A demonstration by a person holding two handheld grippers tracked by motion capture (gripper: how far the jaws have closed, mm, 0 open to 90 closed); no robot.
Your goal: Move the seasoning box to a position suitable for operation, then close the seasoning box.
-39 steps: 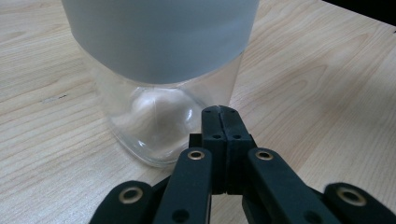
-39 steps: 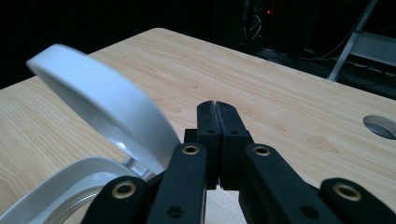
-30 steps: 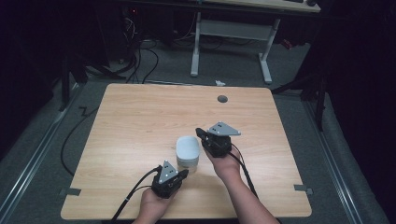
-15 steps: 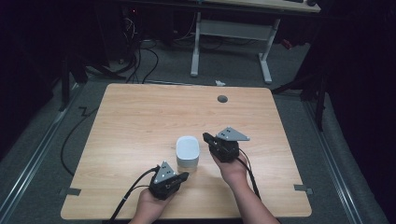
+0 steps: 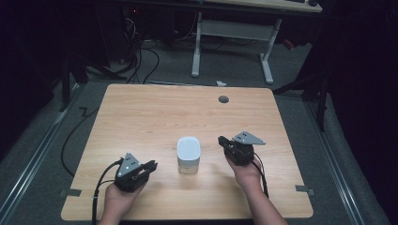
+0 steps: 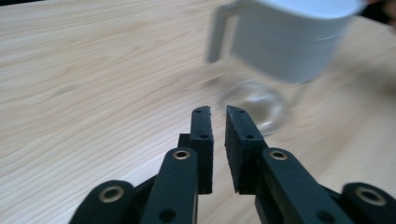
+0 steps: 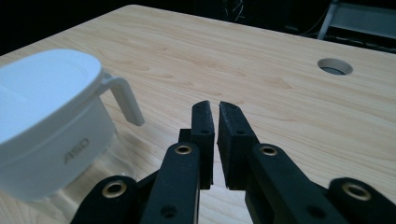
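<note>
A white-lidded container (image 5: 188, 154) with a clear glass base is standing near the middle of the wooden table (image 5: 155, 112), toward its near edge. The left gripper (image 5: 149, 166) is sitting near and left of the container, apart from it, its jaws nearly closed with a narrow slit between them and nothing held. The right gripper (image 5: 222, 141) is sitting just right of the container, its jaws likewise almost together and empty. In the right gripper view, the container's lid (image 7: 44, 86) is showing a small downturned handle (image 7: 125, 99). A round cable hole (image 5: 224, 99) is lying toward the far right of the table.
</note>
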